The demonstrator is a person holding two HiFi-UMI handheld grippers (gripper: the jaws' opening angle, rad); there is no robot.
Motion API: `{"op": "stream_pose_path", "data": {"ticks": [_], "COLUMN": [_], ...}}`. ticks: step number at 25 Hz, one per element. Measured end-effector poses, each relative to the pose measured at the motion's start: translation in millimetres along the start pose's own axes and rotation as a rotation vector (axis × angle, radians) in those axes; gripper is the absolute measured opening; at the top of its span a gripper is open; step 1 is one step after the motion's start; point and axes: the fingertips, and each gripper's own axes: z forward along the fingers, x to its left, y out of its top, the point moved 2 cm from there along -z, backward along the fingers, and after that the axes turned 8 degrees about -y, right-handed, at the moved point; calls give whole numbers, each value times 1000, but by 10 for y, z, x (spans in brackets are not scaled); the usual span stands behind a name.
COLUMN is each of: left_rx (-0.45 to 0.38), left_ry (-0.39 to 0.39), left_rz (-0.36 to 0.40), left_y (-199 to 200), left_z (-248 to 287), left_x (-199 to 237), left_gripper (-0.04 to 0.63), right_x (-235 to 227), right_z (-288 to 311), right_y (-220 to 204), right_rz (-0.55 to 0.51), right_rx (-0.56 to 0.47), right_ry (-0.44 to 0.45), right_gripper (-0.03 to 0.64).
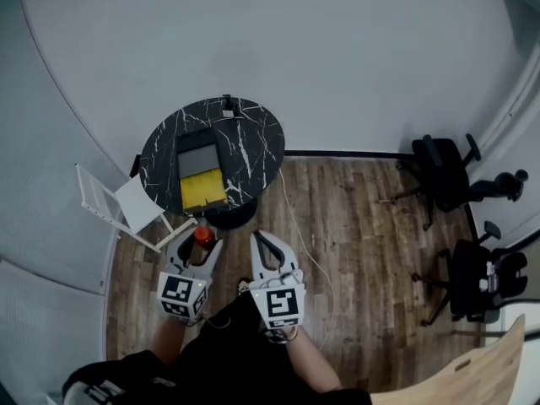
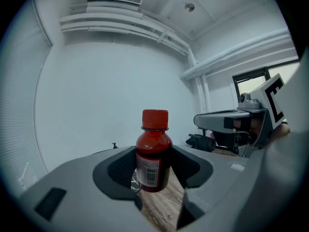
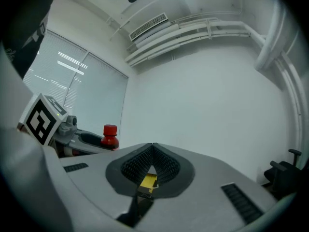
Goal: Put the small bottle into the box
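Carry step. Left gripper (image 1: pixel 201 245) jaws clamped on small bottle (image 2: pixel 153 156), upright, well short of box (image 1: pixel 200 157) on tabletop (image 1: pixel 253 150). Right gripper (image 3: pixel 152 146) jaws closed, empty. Next, likely: reach over box, lower bottle in, release.

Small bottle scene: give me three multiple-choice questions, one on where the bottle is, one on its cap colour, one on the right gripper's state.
1. Where is the small bottle?
A. In the box
B. Between the jaws of the left gripper
C. On the floor

2. What colour is its cap?
A. Blue
B. White
C. Red

3. How is the right gripper?
A. Shut on nothing
B. Wide open
C. Shut on the bottle

1 B: the jaws press its sides.
2 C: it shows red in both gripper views.
3 A: its tips meet, nothing between.
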Motion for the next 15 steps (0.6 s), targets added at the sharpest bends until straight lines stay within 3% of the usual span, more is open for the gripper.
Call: {"op": "stream_pose_path", "data": {"ticks": [6, 15], "left_rx": [27, 80], "left_ry": [-32, -71], "left_rz": [-15, -71], "left_y": [9, -120], "left_z": [533, 1220], "left_x": [440, 1331], "left_gripper": [216, 216], "right_x": [-207, -114], "right_z": [611, 1749], "right_y": [-20, -209], "right_rz": [-5, -6], "right_rx": [12, 87], "right_ry": [2, 41], "right_gripper": [-4, -5]}}
